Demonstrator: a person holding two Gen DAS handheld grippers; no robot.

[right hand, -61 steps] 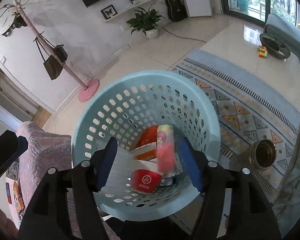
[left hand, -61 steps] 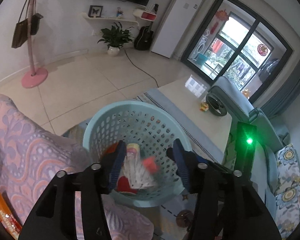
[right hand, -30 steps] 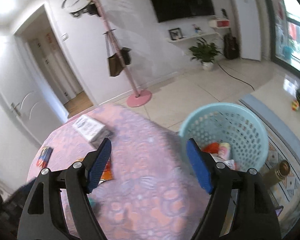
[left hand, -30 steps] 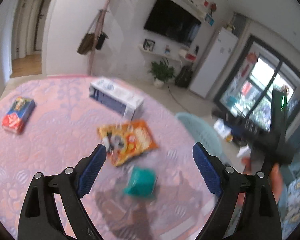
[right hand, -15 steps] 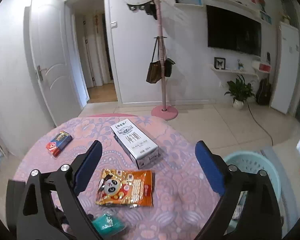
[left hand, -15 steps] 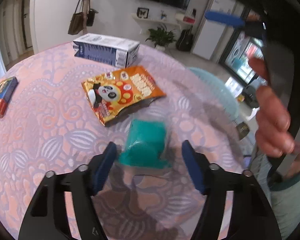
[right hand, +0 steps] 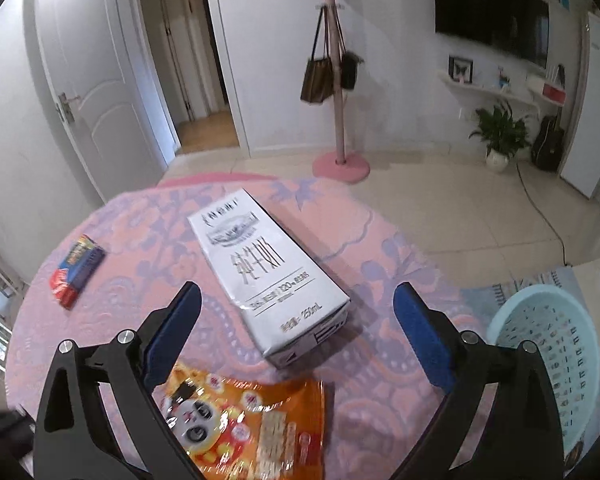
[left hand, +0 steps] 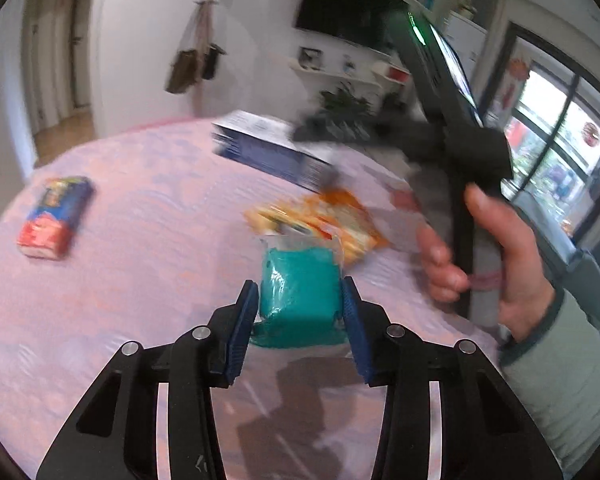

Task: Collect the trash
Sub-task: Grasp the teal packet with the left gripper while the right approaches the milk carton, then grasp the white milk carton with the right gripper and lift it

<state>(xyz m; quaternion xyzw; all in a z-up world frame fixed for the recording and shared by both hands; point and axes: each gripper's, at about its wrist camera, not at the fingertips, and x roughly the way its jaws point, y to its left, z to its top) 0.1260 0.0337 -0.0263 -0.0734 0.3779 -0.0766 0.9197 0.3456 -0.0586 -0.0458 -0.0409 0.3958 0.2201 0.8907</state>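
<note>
Both grippers off the basket (right hand: 548,364) since two seconds ago: left gripper (left hand: 300,308) closing on teal packet (left hand: 298,292), right gripper (right hand: 296,332) released over carton (right hand: 268,272) at 12 o'clock.

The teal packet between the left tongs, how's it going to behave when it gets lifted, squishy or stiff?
The teal packet looks soft: a crinkly clear wrapper bunches at its top, so it will probably squash a little as the left tongs close on it. It seems light for its bulk. The glossy film may be slippery, though the pads flank its wide sides.
</note>
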